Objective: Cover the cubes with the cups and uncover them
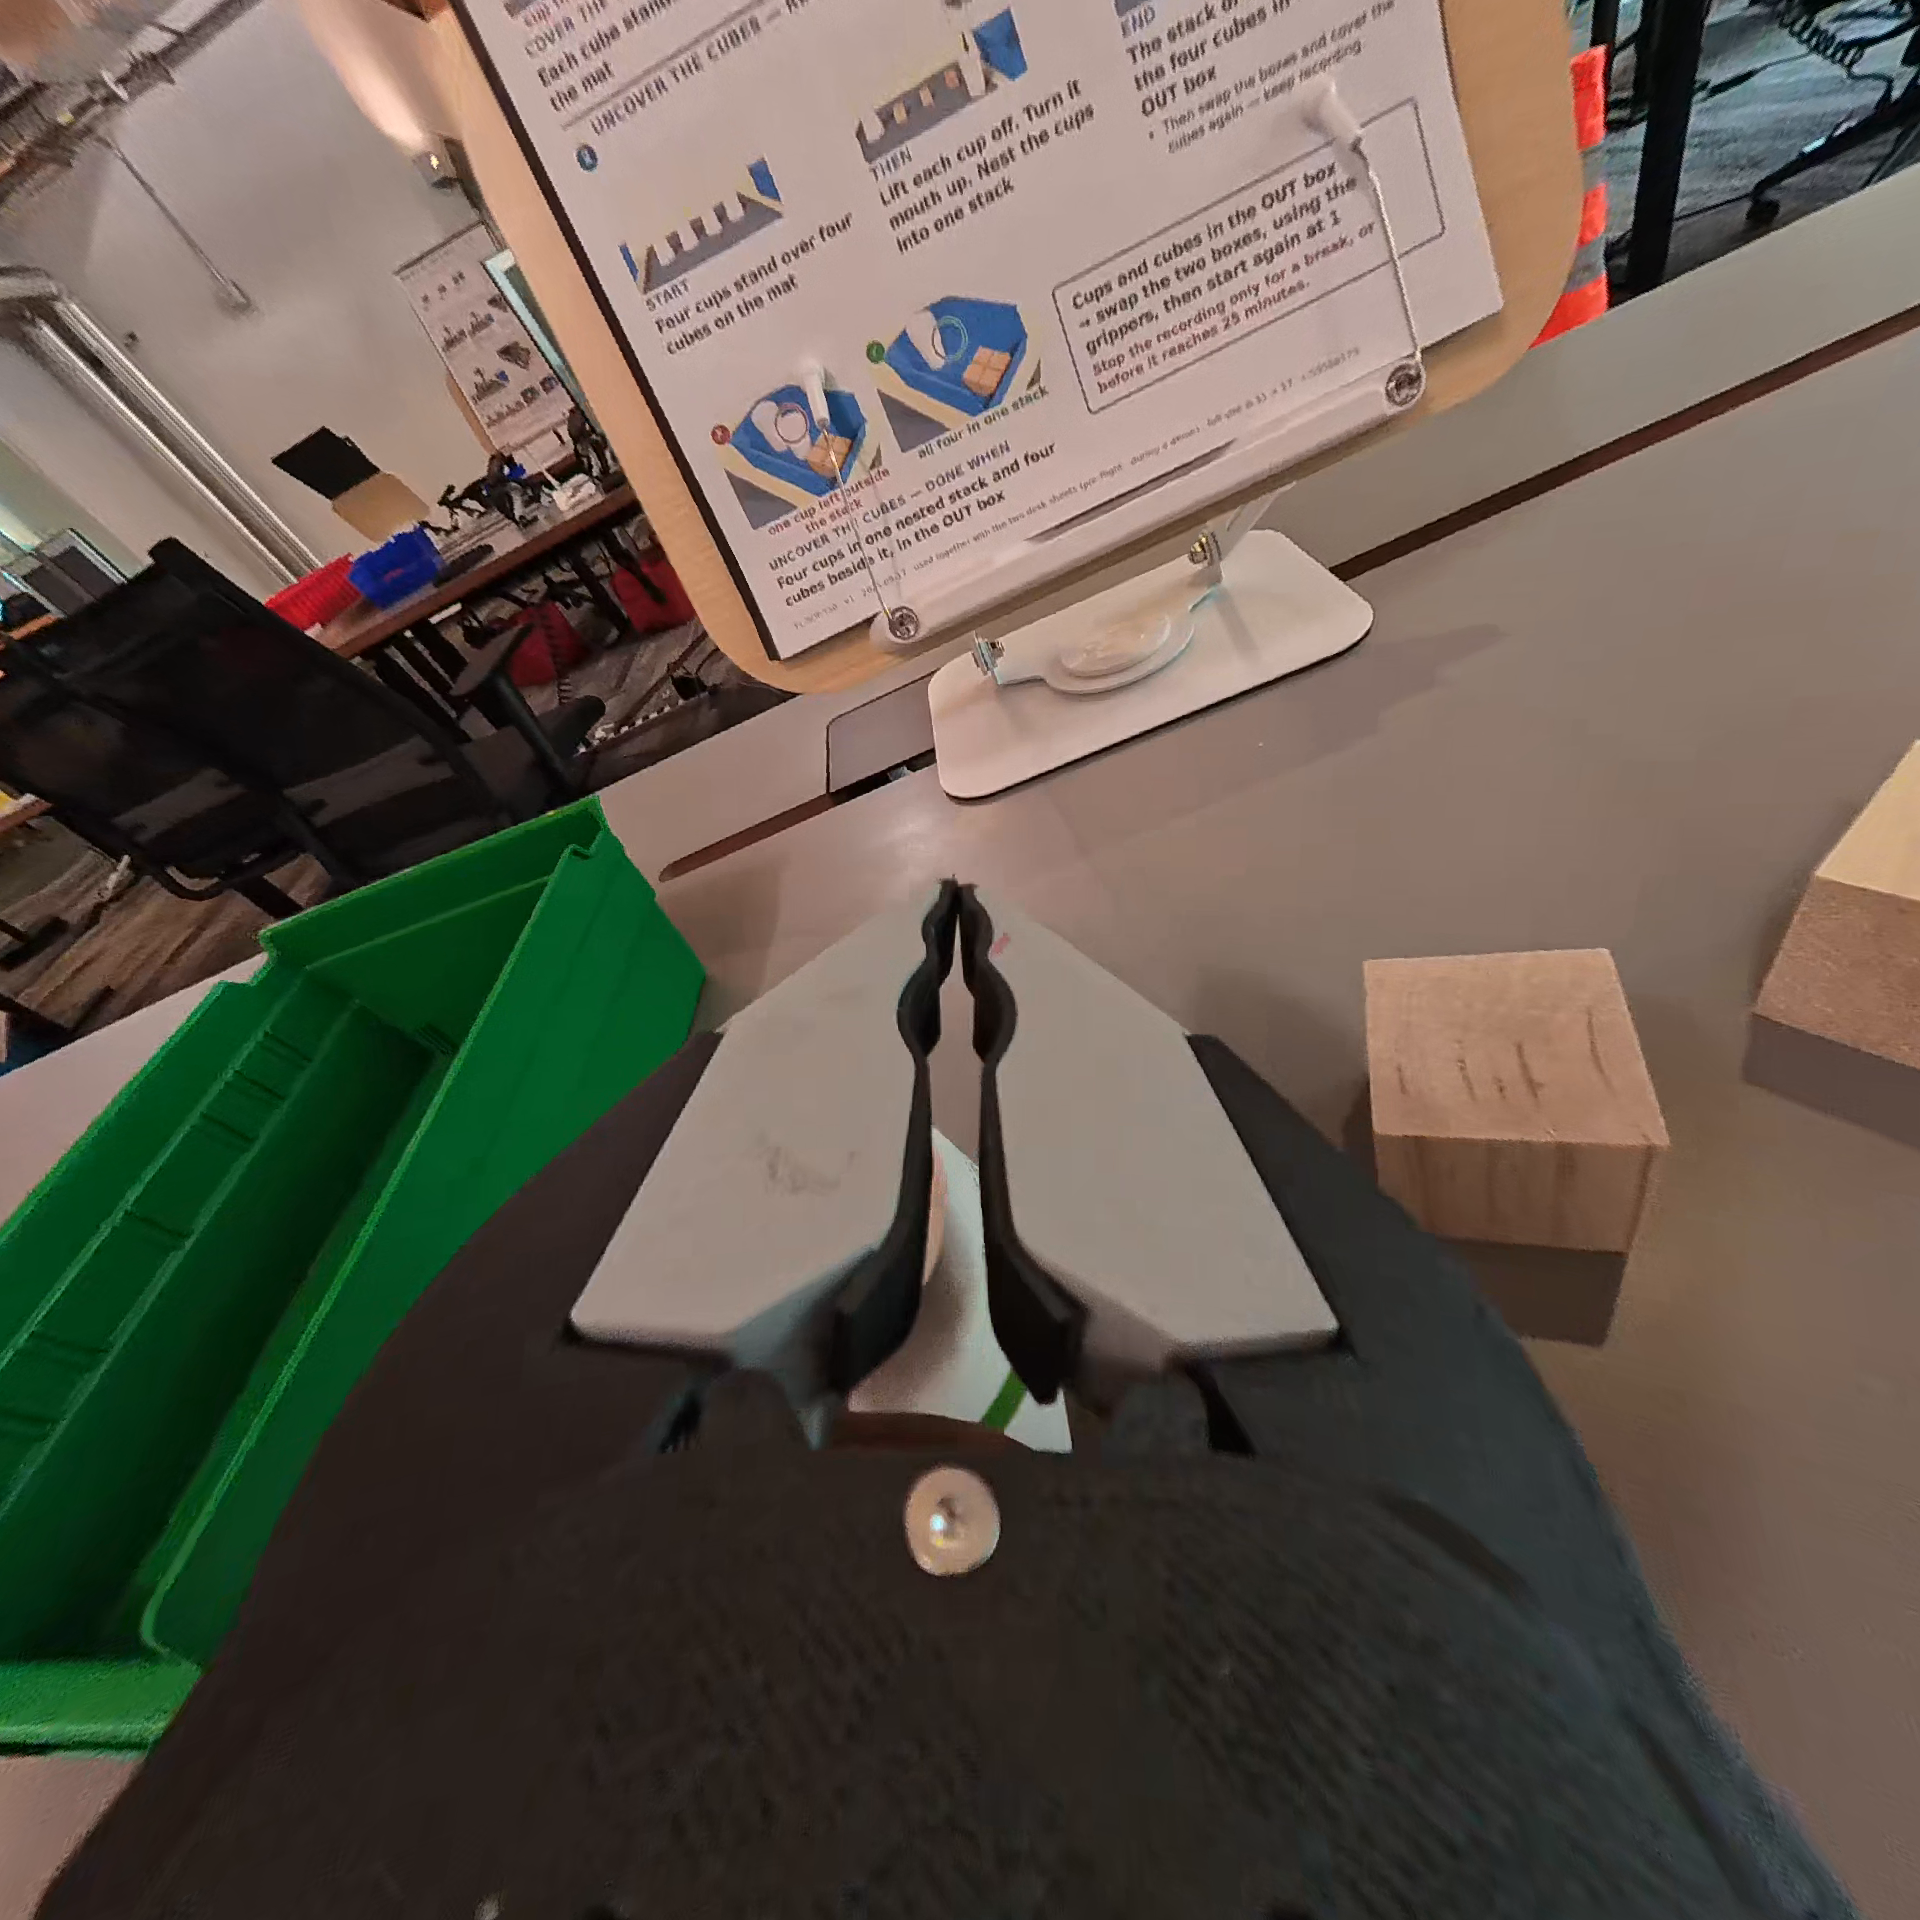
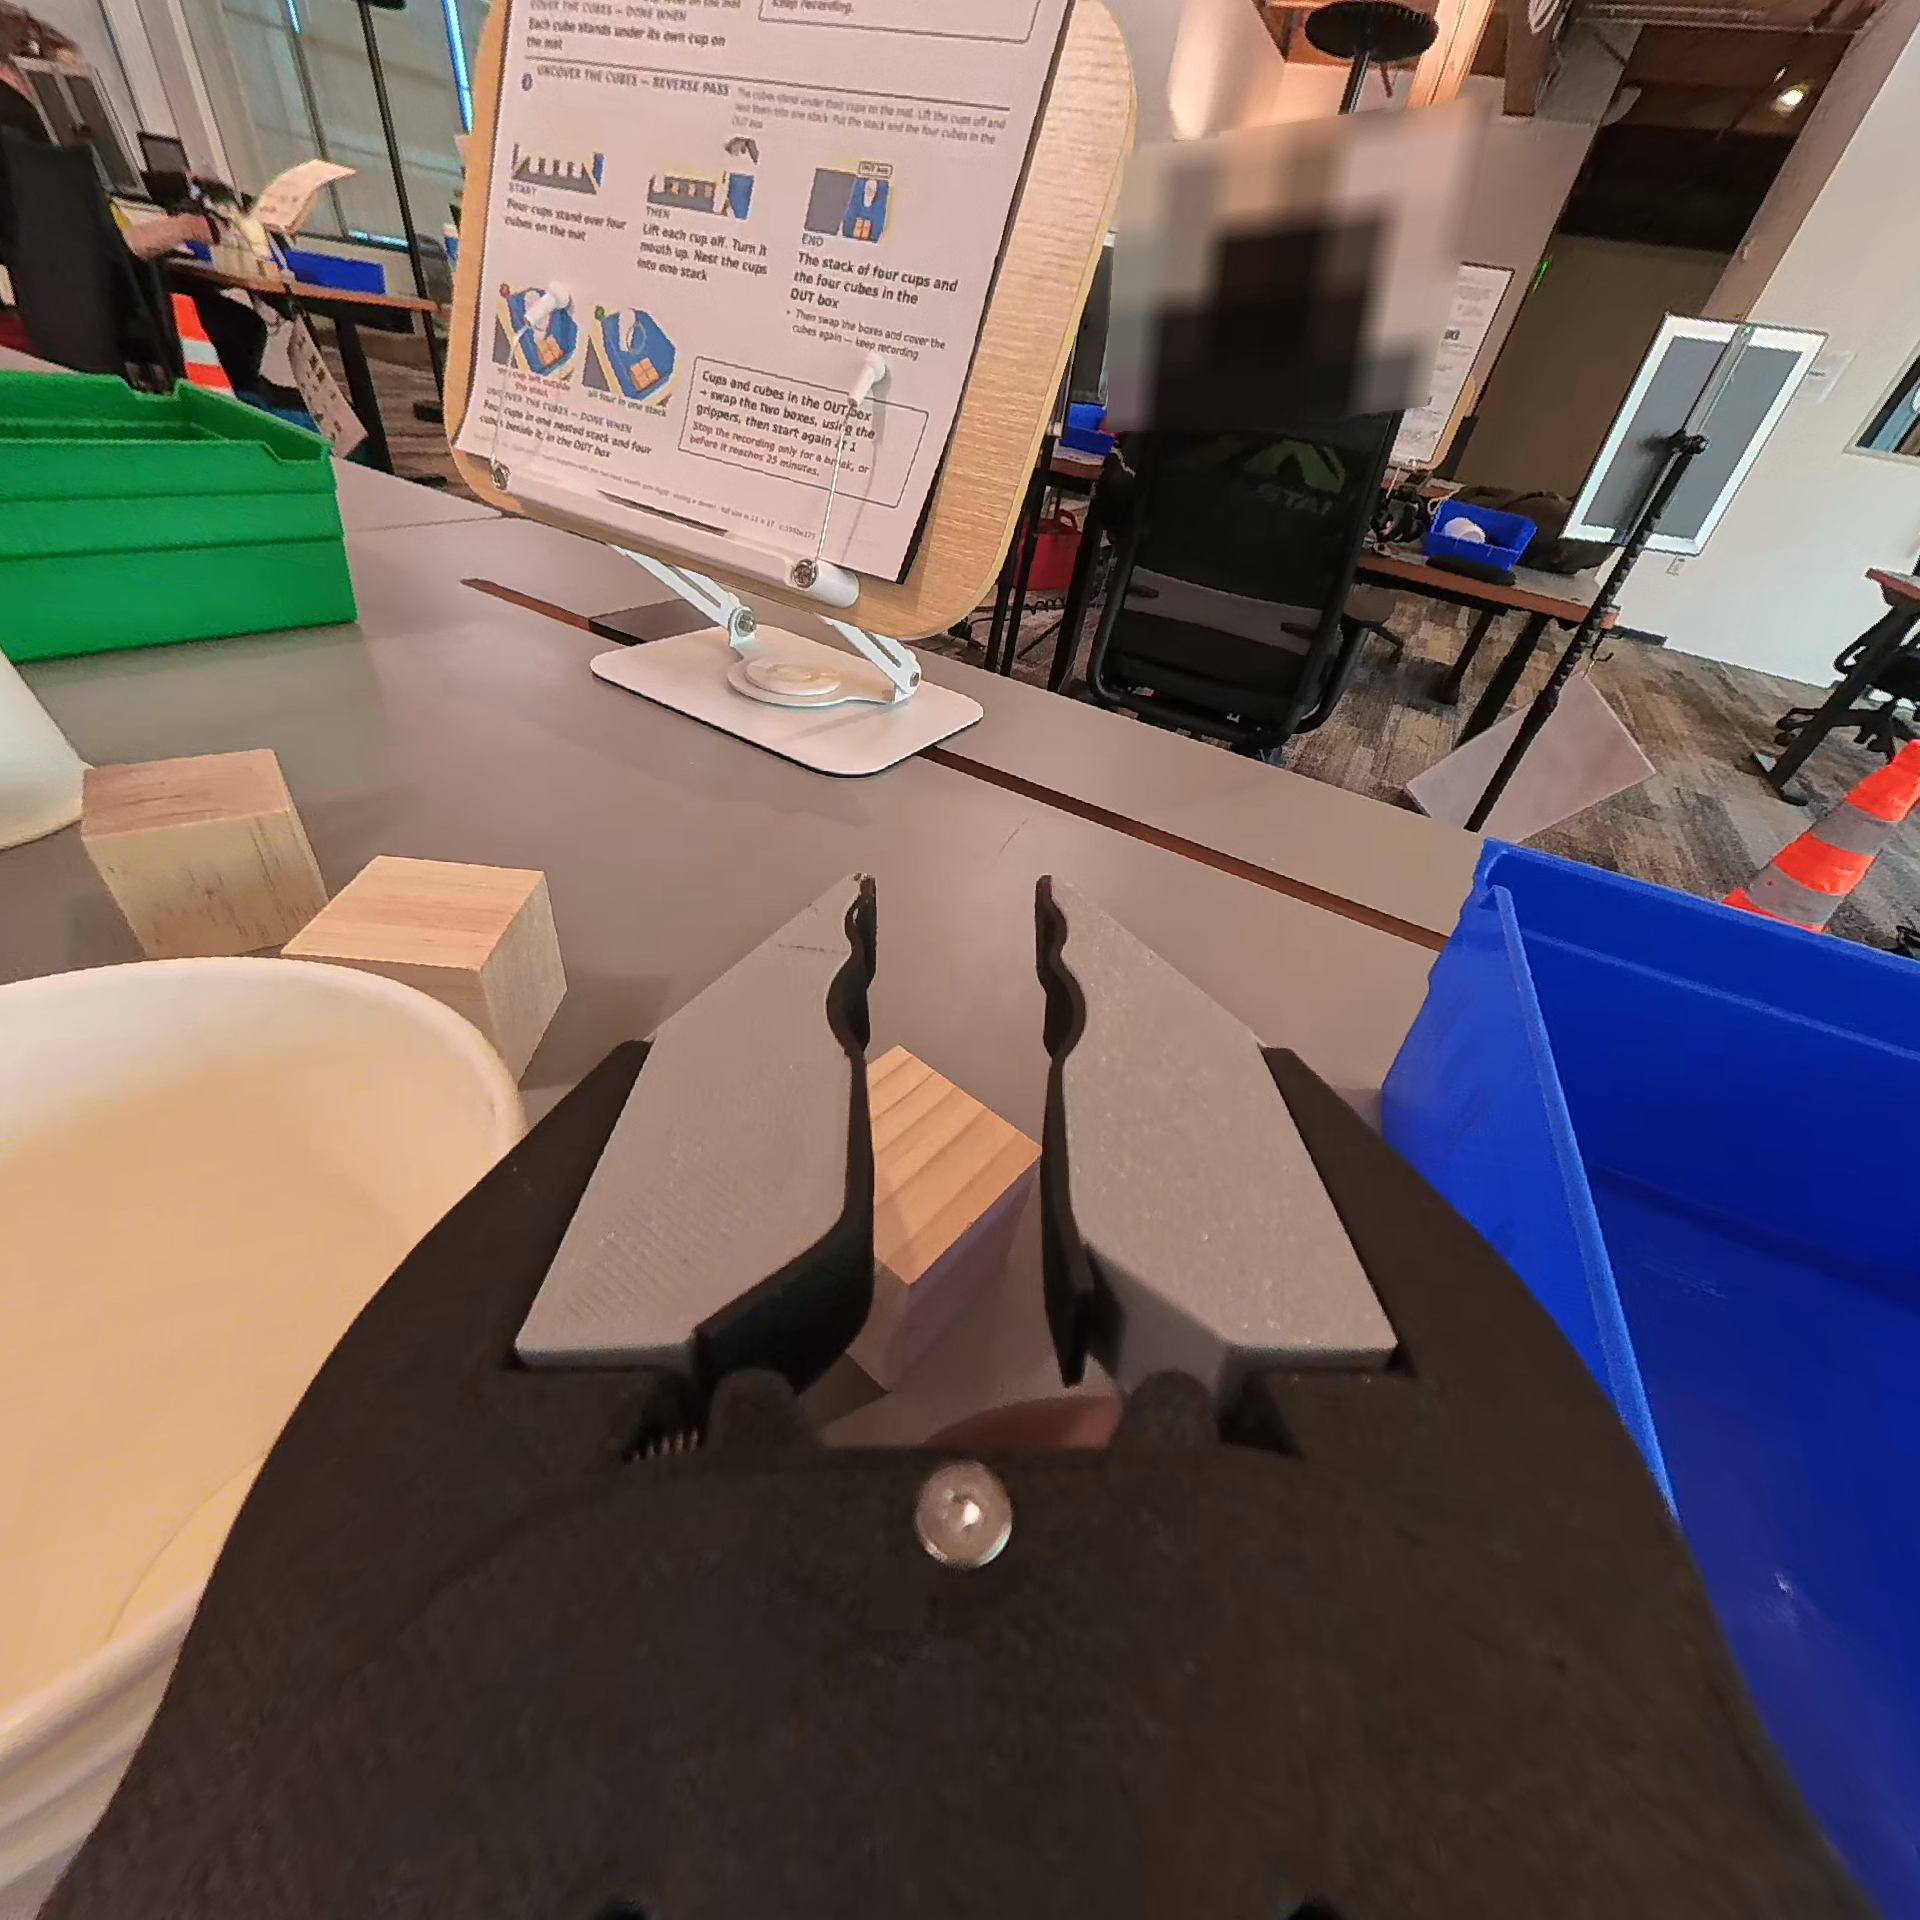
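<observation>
In the left wrist view my left gripper (image 1: 958, 904) is shut, its tips meeting above the grey table with nothing between them. A white cup with a green stripe (image 1: 961, 1330) shows through the slit nearer the finger bases, below the gripper. One wooden cube (image 1: 1507, 1091) stands to its right, another (image 1: 1849, 935) at the right edge. In the right wrist view my right gripper (image 2: 951, 914) is open. A wooden cube (image 2: 951, 1164) lies turned cornerwise under the gap near the finger bases. Two more cubes (image 2: 436, 935) (image 2: 197, 842) stand left. A white cup (image 2: 208, 1247), mouth up, fills the lower left.
A green bin (image 1: 312, 1195) stands at the left of the table, also seen in the right wrist view (image 2: 166, 520). A blue bin (image 2: 1714, 1143) stands close on the right. An instruction board on a white stand (image 2: 790, 707) is at the back. Another white cup (image 2: 26, 758) shows at the left edge. Between my right fingertips and the wooden cube (image 2: 951, 1164) there is roughly 8 centimeters.
</observation>
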Tool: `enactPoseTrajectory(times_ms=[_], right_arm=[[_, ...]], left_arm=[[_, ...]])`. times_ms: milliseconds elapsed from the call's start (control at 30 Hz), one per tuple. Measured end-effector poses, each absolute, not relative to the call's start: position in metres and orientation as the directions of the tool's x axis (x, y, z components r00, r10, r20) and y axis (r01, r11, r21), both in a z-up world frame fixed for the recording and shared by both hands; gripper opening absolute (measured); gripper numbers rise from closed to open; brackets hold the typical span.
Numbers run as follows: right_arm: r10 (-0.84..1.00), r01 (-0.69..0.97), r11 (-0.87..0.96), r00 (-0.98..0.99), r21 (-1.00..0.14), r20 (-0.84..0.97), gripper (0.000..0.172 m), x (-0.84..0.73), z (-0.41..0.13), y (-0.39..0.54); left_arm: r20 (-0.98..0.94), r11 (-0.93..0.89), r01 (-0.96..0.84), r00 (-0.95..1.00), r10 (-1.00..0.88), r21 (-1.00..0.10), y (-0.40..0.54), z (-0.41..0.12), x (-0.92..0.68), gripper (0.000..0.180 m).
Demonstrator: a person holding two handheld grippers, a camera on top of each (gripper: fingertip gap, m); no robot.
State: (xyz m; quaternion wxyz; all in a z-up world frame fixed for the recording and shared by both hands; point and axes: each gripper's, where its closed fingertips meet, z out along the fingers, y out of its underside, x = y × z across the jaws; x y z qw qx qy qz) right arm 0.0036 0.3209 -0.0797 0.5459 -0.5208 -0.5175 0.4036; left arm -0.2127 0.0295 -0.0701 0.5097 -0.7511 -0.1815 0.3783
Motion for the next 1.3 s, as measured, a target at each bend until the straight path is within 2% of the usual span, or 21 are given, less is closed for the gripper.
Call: enactPoseTrajectory(times_ms=[167, 400, 567, 633, 767, 800, 833, 967, 1067, 1133, 1167, 1267, 1300], right_arm=[[0.98, 0.097, 0.13, 0.139, -0.987, 0.142, 0.027, 0.004, -0.079, 0.321], [0.98, 0.099, 0.132, 0.138, -0.986, 0.145, 0.028, 0.004, -0.08, 0.321], [0.98, 0.101, 0.13, 0.135, -0.986, 0.143, 0.027, 0.003, -0.081, 0.32], [0.981, 0.101, 0.128, 0.134, -0.987, 0.141, 0.027, 0.003, -0.081, 0.32], [0.981, 0.102, 0.129, 0.133, -0.986, 0.142, 0.027, 0.003, -0.081, 0.32], [0.981, 0.101, 0.13, 0.133, -0.986, 0.143, 0.027, 0.003, -0.081, 0.32], [0.981, 0.1, 0.132, 0.132, -0.986, 0.144, 0.027, 0.003, -0.08, 0.32], [0.98, 0.097, 0.137, 0.131, -0.986, 0.15, 0.027, 0.003, -0.079, 0.318], [0.98, 0.097, 0.138, 0.129, -0.986, 0.15, 0.028, 0.003, -0.079, 0.318], [0.98, 0.096, 0.139, 0.128, -0.986, 0.15, 0.028, 0.003, -0.079, 0.318], [0.98, 0.096, 0.139, 0.128, -0.986, 0.151, 0.028, 0.003, -0.078, 0.318], [0.98, 0.093, 0.139, 0.13, -0.986, 0.15, 0.027, 0.004, -0.078, 0.318], [0.98, 0.091, 0.138, 0.13, -0.986, 0.149, 0.027, 0.004, -0.077, 0.318]], left_arm=[[-0.365, -0.335, -0.176, 0.648, 0.668, -0.926, 0.032, -0.049, -0.205, 0.0], [-0.288, -0.136, -0.276, 0.641, 0.711, -0.952, 0.022, -0.007, -0.191, 0.0], [-0.191, -0.011, -0.261, 0.678, 0.71, -0.965, 0.014, 0.006, -0.188, 0.0], [-0.194, -0.038, -0.231, 0.7, 0.687, -0.972, 0.018, -0.003, -0.19, 0.0], [-0.218, -0.206, -0.109, 0.742, 0.634, -0.972, 0.035, -0.047, -0.198, 0.0], [-0.237, -0.221, -0.12, 0.727, 0.645, -0.968, 0.035, -0.048, -0.199, 0.007], [-0.253, -0.225, -0.134, 0.7, 0.668, -0.965, 0.033, -0.045, -0.201, 0.028], [-0.273, -0.263, -0.121, 0.681, 0.68, -0.957, 0.032, -0.051, -0.204, 0.037], [-0.336, -0.37, -0.088, 0.645, 0.687, -0.925, 0.025, -0.069, -0.214, 0.04], [-0.361, -0.456, -0.028, 0.656, 0.663, -0.889, 0.024, -0.09, -0.219, 0.046], [-0.385, -0.479, -0.035, 0.646, 0.659, -0.877, 0.023, -0.093, -0.221, 0.055], [-0.412, -0.493, -0.045, 0.618, 0.67, -0.869, 0.019, -0.091, -0.224, 0.04], [-0.413, -0.487, -0.053, 0.613, 0.674, -0.872, 0.017, -0.088, -0.224, 0.022]])
